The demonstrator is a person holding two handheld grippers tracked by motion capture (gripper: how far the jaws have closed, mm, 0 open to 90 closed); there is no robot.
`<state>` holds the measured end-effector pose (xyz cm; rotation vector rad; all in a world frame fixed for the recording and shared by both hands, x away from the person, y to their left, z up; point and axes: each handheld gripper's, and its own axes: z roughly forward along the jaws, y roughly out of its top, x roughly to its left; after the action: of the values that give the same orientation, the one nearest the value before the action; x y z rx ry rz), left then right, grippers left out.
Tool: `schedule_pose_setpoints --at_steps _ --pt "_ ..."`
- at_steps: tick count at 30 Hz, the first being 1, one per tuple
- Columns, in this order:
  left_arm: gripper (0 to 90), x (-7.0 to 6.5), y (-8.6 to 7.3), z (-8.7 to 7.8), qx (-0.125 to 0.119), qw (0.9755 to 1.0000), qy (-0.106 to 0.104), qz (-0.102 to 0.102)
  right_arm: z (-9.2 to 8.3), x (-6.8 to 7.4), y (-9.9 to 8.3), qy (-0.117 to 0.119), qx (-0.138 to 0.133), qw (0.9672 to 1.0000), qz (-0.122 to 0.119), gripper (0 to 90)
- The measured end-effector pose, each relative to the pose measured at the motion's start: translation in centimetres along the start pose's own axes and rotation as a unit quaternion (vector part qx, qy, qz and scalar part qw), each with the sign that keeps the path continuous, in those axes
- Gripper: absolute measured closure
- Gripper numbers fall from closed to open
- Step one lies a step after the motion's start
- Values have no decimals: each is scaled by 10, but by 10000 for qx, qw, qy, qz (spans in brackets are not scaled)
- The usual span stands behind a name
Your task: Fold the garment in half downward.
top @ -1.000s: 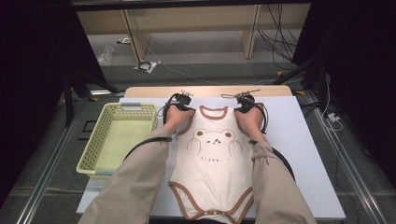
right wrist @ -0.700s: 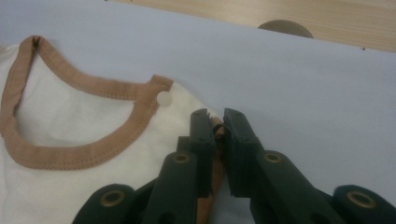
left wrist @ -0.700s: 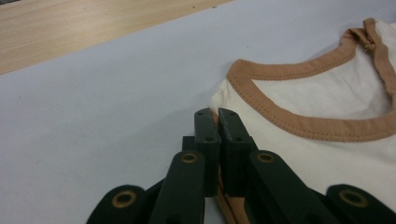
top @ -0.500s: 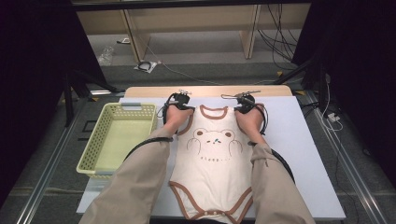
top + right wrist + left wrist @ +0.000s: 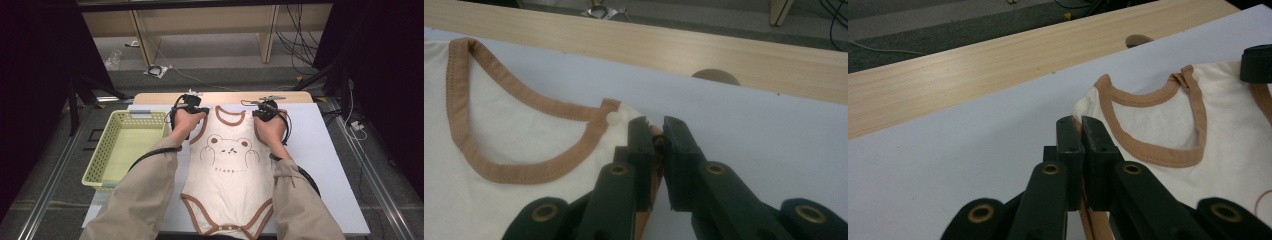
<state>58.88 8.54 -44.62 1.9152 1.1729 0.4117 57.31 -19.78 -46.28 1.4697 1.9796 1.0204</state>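
Two grippers' jaws pinching bodysuit (image 5: 227, 165) shoulders, bear print in high view

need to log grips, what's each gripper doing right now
left gripper: closed on the bodysuit shoulder edge
right gripper: closed on its other shoulder edge

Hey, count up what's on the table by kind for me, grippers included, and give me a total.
Baby bodysuit: 1
Green basket: 1
Grippers: 2, the left gripper and the right gripper, each shut on a shoulder of the bodysuit
Total: 4
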Motion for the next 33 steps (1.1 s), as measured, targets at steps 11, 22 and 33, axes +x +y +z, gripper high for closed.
schedule_pose_setpoints --at_steps 11,22,33 --pt "867 5 -4 -19 -294 9988 -288 -274 -18 0 0 37 -408 9991 -84 836" --pt "867 3 -13 -39 -571 9960 -573 -376 -40 4 -11 109 -802 9966 -144 837" --pt "867 -7 -25 -57 -787 9950 -607 14 -66 13 -21 249 -1111 9930 -327 836"
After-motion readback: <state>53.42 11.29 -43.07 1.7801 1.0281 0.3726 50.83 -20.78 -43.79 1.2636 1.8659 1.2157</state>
